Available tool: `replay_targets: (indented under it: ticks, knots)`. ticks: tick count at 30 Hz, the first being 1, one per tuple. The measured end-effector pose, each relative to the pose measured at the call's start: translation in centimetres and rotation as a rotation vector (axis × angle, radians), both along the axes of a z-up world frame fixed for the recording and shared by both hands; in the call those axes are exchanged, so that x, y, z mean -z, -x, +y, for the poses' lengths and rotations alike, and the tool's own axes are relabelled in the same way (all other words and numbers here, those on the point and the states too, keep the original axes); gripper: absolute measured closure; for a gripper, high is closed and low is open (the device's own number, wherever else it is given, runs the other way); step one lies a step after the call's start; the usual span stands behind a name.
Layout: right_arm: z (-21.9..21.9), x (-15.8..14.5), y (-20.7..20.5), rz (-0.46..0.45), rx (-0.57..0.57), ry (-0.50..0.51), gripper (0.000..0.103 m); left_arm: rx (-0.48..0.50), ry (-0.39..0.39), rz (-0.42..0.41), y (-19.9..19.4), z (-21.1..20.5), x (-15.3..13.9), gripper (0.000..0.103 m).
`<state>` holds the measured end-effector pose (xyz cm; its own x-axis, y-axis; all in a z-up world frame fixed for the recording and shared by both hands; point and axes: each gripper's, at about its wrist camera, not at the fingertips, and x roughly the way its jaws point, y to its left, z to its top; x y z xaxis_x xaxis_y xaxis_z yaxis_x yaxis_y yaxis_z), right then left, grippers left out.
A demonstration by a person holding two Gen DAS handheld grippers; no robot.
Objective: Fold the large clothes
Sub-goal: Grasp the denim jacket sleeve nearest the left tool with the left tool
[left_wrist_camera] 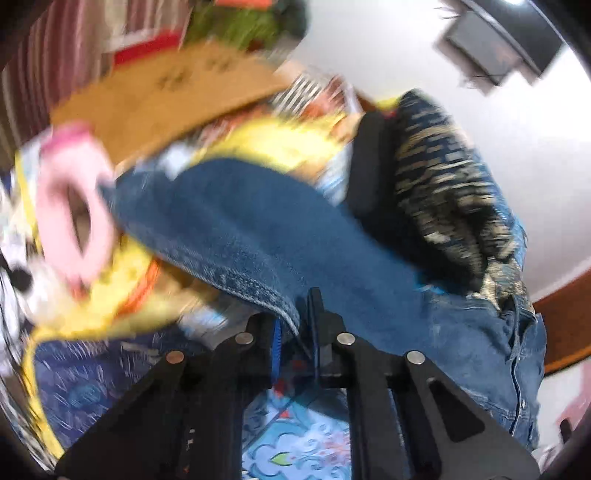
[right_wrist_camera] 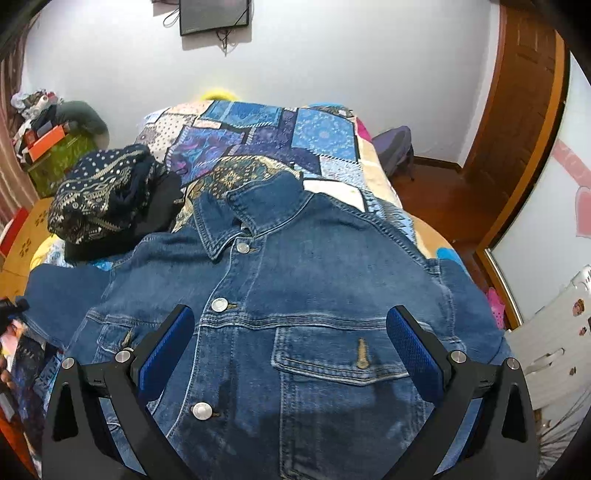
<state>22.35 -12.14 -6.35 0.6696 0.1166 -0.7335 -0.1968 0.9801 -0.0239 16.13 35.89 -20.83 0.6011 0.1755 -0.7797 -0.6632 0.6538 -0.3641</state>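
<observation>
Clearly, my left gripper (left_wrist_camera: pixel 295 321) pinched a denim jacket (right_wrist_camera: pixel 314 295) sleeve edge. My right gripper (right_wrist_camera: pixel 290 339) hovered spread over the jacket's chest on the bed (right_wrist_camera: pixel 295 140).

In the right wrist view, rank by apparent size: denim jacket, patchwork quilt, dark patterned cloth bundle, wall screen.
1. denim jacket, though nearest the camera.
2. patchwork quilt
3. dark patterned cloth bundle
4. wall screen, farthest away and partly cropped.

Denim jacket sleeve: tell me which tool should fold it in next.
Left. The left tool is shut on the denim jacket sleeve edge; the right tool hangs open above the chest.
</observation>
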Motion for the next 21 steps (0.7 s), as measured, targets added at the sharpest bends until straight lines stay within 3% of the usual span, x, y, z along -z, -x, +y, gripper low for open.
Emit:
replay_targets:
  ticks: [6,9,11,16,21]
  knots:
    - [-1.0,-0.4,0.7,-0.005,-0.009,-0.026,0.0,0.139,-0.112,-0.101,-2.8,-4.5,-6.7,0.094]
    - [-1.9,-0.6,1.0,-0.014,-0.007,-0.032,0.0,0.219,-0.152,-0.126,-4.0,-7.7,-8.3,0.094]
    - [-2.7,-0.7,1.3,-0.022,-0.001,-0.031,0.0,0.292,-0.138,-0.144,-5.3,-10.4,-8.7,0.094]
    - [-4.4,-0.9,1.6,-0.036,0.021,-0.039,0.0,0.461,-0.089,-0.091,-7.9,-16.5,-6.7,0.094]
    - [-5.5,-0.9,2.0,-0.042,0.035,-0.045,0.0,0.618,0.022,0.028,-9.1,-21.6,-2.1,0.094]
